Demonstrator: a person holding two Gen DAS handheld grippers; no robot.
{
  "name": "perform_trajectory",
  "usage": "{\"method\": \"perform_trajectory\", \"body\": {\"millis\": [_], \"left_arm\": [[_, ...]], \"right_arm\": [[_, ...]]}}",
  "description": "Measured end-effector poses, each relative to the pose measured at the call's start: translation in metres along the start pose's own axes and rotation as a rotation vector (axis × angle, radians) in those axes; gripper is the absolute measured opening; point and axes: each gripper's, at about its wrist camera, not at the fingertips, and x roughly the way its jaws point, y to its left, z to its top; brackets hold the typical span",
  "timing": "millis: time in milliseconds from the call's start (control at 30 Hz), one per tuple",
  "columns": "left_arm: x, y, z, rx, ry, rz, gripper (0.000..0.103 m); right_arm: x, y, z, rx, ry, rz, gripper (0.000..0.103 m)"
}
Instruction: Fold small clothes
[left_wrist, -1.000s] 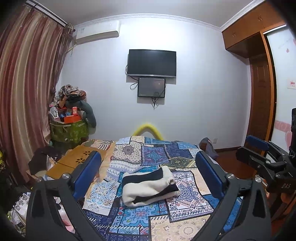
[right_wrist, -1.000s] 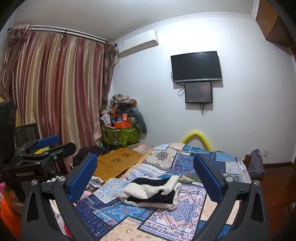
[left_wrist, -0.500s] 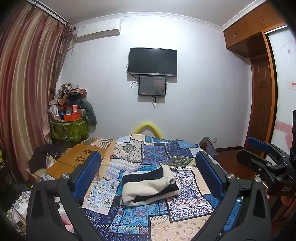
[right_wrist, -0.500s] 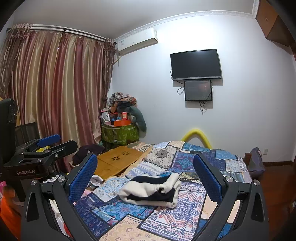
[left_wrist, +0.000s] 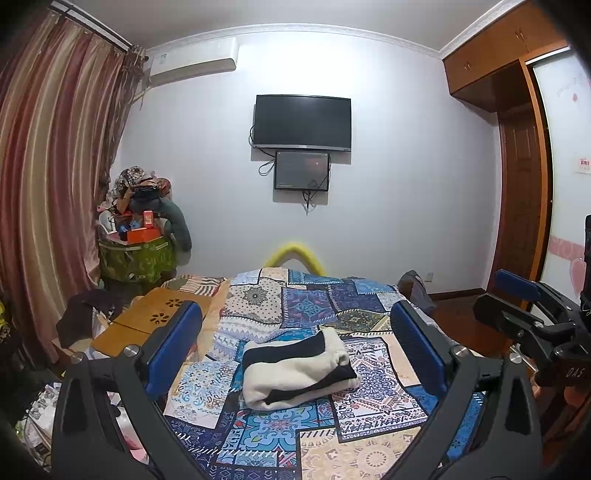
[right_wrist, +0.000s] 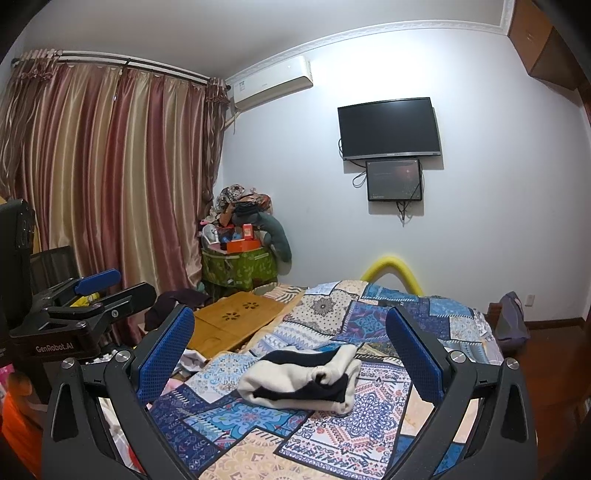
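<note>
A folded cream and black garment (left_wrist: 295, 369) lies in a compact bundle on the patchwork bedspread (left_wrist: 295, 310). It also shows in the right wrist view (right_wrist: 306, 380). My left gripper (left_wrist: 295, 347) is open and empty, held back from and above the bundle. My right gripper (right_wrist: 291, 350) is open and empty too, also held back above the bed. Each gripper shows at the edge of the other's view: the right one (left_wrist: 528, 314) and the left one (right_wrist: 92, 299).
A wooden lap table (right_wrist: 232, 321) lies at the bed's left side, with dark clothes (left_wrist: 88, 314) beside it. A green bin piled with things (left_wrist: 136, 254) stands by the curtain. A bag (right_wrist: 511, 321) sits at the bed's far right. A wardrobe (left_wrist: 524, 184) lines the right wall.
Both grippers have tilted up slightly, so the room sits a little lower in view. The folded garment has not moved. Both grippers stay open.
</note>
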Motion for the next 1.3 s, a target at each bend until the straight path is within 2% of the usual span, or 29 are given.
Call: {"method": "perform_trajectory", "body": {"millis": [1300], "left_arm": [[0.0058, -0.0051, -0.0009, -0.010, 0.031, -0.048, 0.103]], "right_arm": [[-0.0001, -0.0086, -0.0012, 0.013, 0.018, -0.016, 0.103]]}}
